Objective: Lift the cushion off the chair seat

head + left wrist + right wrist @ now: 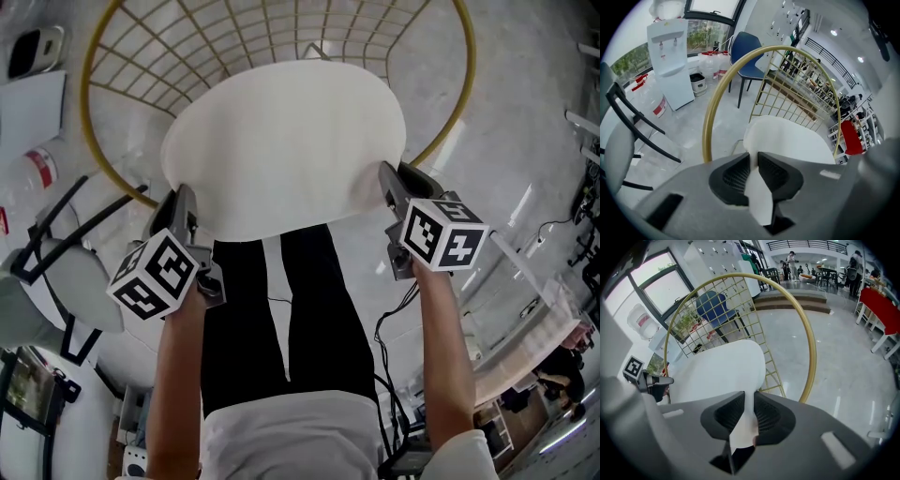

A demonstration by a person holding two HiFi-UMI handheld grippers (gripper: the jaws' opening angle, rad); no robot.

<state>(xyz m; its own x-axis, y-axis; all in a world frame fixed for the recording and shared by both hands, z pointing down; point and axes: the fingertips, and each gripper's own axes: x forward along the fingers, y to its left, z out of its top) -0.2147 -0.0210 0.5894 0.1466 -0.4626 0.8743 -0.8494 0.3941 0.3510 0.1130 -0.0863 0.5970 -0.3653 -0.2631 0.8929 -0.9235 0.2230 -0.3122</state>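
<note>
Far left: black tube-framed chair (70,286) with a pale seat, just beside the gold hoop of the wire-grid chair (85,94), with little free floor between the two. Farther off in the left gripper view, a white water dispenser (670,61) and a blue-shelled chair (745,49), both well apart from the hoop, with open grey polished floor (693,122) in front of them.

Left claw (185,211): narrow, pinching the near-left rim of the round, flat white cushion (281,141). White edge pressed between the ribbed black pads (736,176) and poking out behind them.

Centre: the cushion, spread inside the hoop over the seat area and in front of the gold grid back, its near edge overhanging the person's black trousers (281,319). Cannot tell whether the underside touches the seat.

Right claw (391,192): narrow as well, clamped on the near-right rim, the cushion's edge squeezed thin between its pads (766,413).

Farther right: a wide stretch of bare floor beyond the hoop, with black cables (394,319) trailing near the person's legs.
</note>
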